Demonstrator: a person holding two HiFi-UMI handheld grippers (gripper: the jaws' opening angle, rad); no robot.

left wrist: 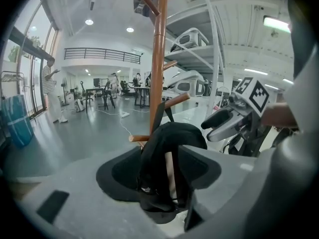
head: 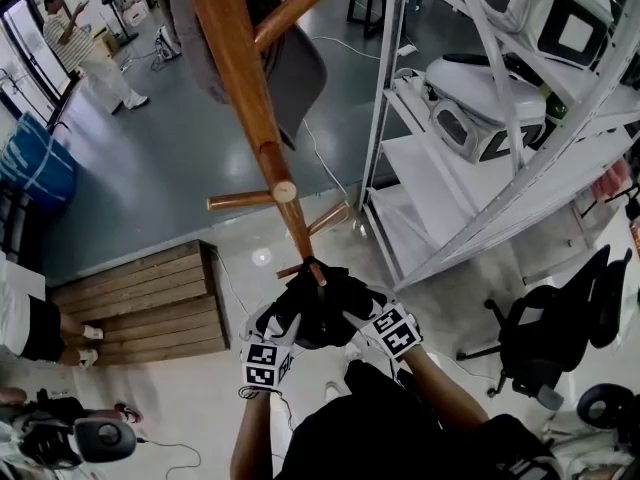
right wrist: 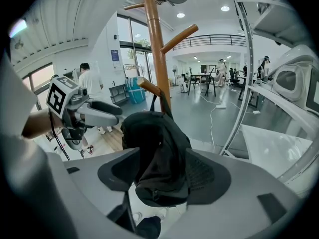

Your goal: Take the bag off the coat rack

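Slouchy black bag [head: 320, 313] hangs hooked on the wooden coat rack [head: 245, 88]. The left tongs [left wrist: 162, 168] and right tongs [right wrist: 162, 176] gape loosely around it, with shelving [head: 430, 163] close beside.

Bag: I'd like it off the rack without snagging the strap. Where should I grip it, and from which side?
Pinch the bag high up, from both flanks, just under the strap. It hangs limp from an up-tilted peg, so a high grip should lift the strap over its end.

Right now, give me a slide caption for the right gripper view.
Black bag hanging on the wooden coat rack, sitting between the jaws of the open right gripper.
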